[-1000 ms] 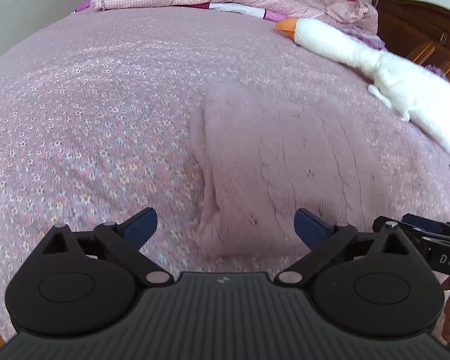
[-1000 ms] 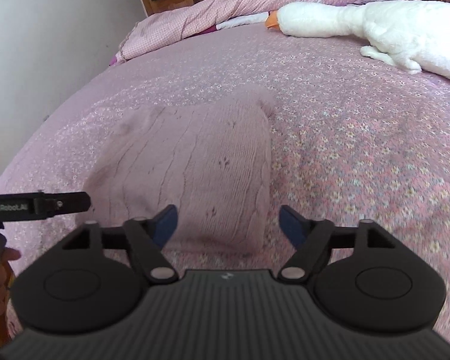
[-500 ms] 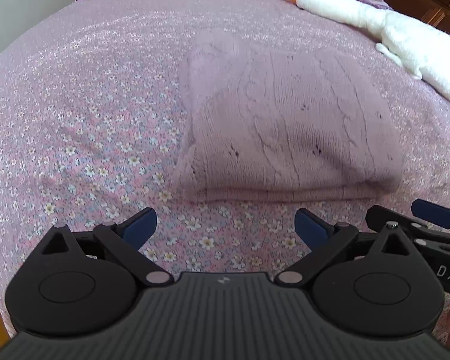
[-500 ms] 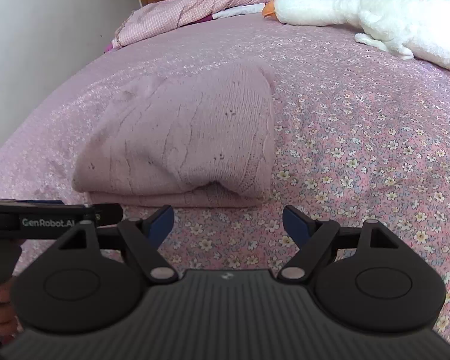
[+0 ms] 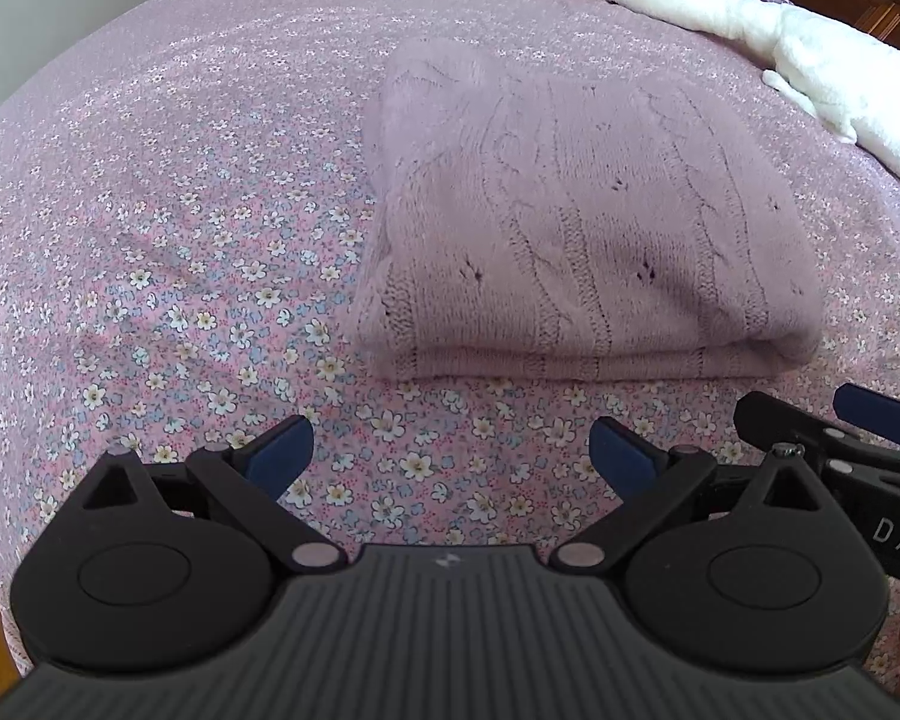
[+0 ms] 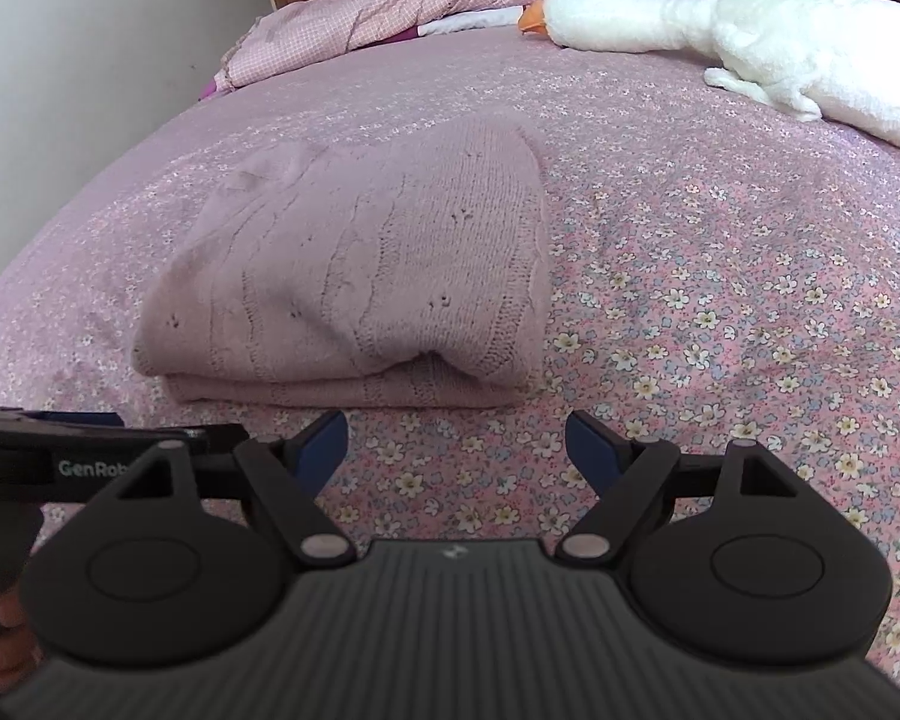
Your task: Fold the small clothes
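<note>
Folded pink knit sweater point(image 5: 576, 240) lay on floral bedspread point(image 5: 150, 210), w/ plush goose point(image 6: 720, 42) well apart. L gripper point(image 5: 450, 456) & R gripper point(image 6: 456, 450) hovered just short of near edge, jaws wide, nothing held.

pale pink cable-knit sweater point(image 5: 576, 240), folded into a thick flat stack on the floral bedspread point(image 5: 168, 228), just ahead of both open grippers, untouched.

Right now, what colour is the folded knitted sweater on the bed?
The sweater is pale dusty pink with a cable-knit pattern, clearest in the left wrist view.
</note>
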